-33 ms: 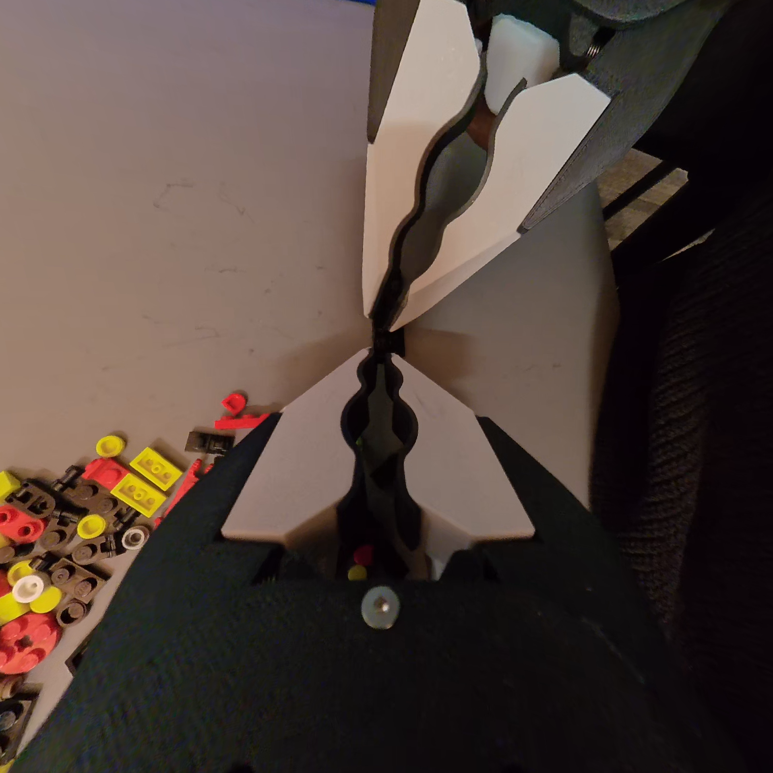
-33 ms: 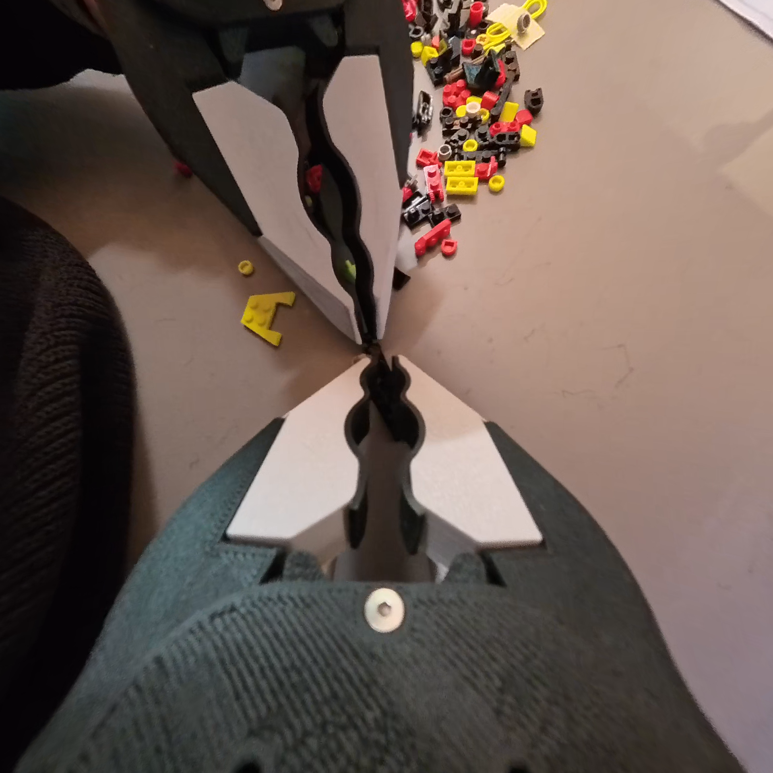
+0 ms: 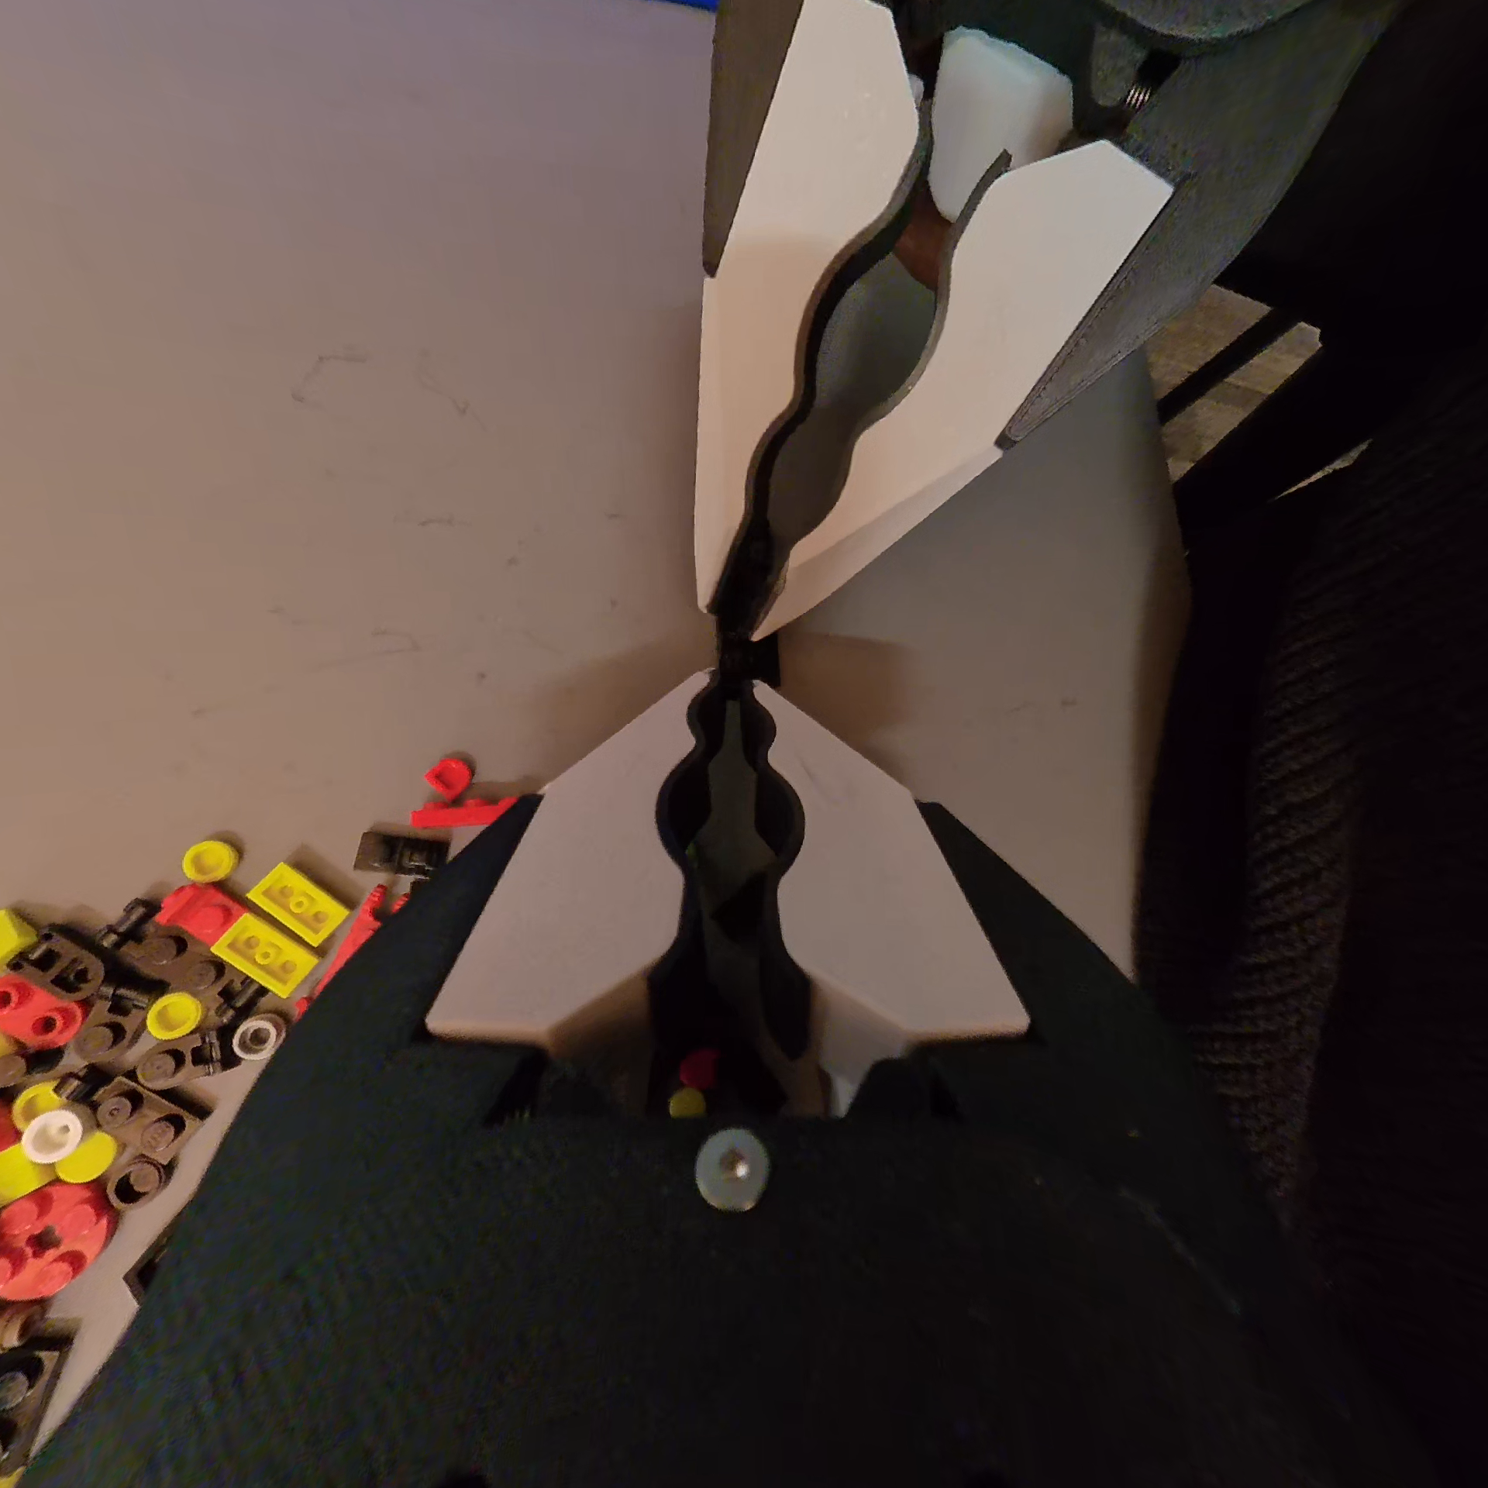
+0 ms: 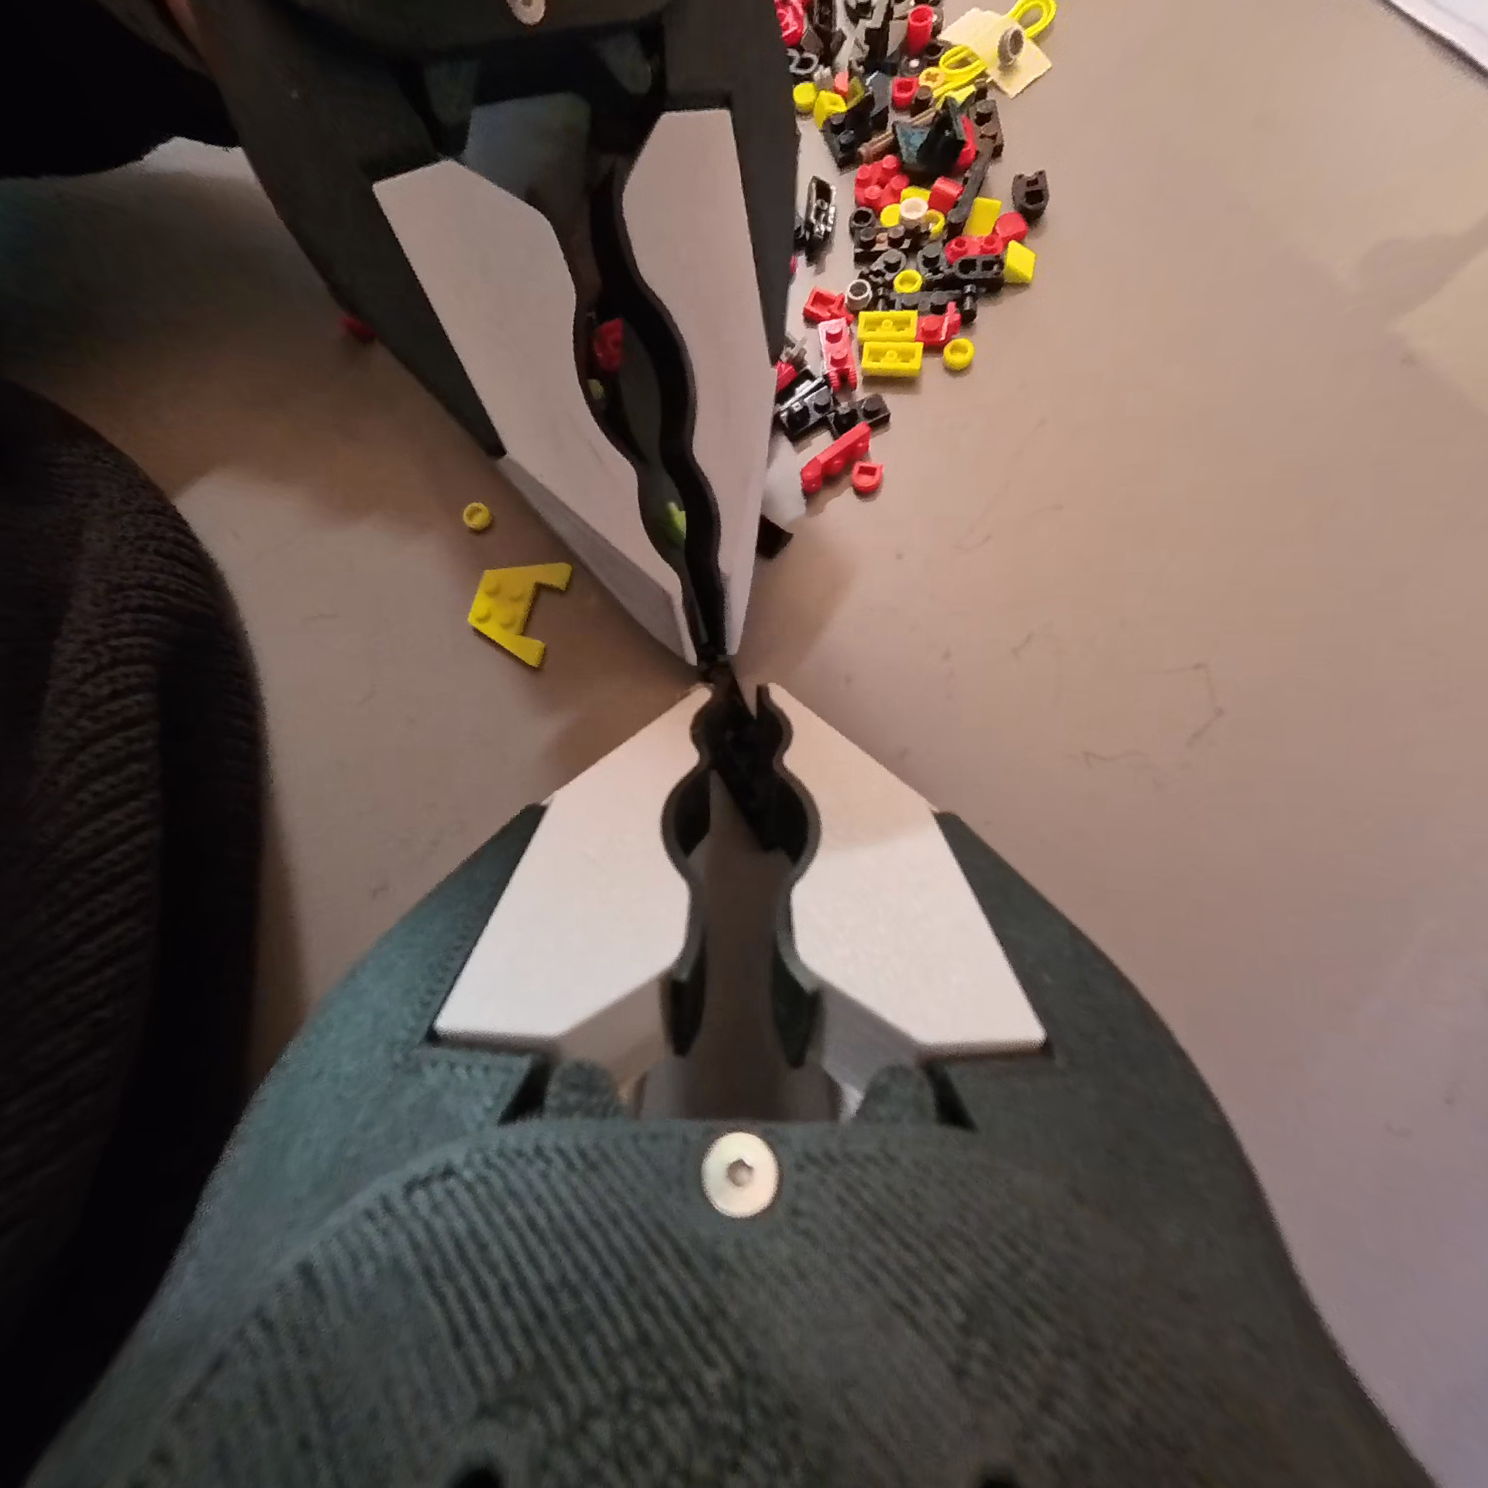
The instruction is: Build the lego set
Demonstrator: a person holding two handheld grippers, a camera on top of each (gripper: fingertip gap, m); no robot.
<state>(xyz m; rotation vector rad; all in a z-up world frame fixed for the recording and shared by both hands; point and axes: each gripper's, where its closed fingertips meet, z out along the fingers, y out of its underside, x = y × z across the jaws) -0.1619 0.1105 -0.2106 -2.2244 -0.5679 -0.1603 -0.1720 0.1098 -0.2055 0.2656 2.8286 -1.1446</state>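
Observation:
My left gripper (image 3: 734,686) and my right gripper (image 4: 734,694) meet tip to tip just above the grey table (image 3: 322,403). Both are shut on a small black lego piece (image 3: 750,654) pinched where the tips meet. In the right wrist view the black piece (image 4: 747,765) sits tilted between my right fingers. I cannot tell whether it is one piece or two joined. The right gripper (image 3: 737,620) comes down from the top of the left wrist view. The left gripper (image 4: 713,654) comes down from the top of the right wrist view.
A pile of red, yellow and black lego pieces (image 3: 161,1006) lies beside the left gripper; it also shows in the right wrist view (image 4: 910,241). A yellow wedge plate (image 4: 515,608) and a small yellow ring (image 4: 477,516) lie apart. A dark knit sleeve (image 4: 97,725) borders the table edge (image 3: 1167,564). Left and right tips are no more than a few centimetres apart.

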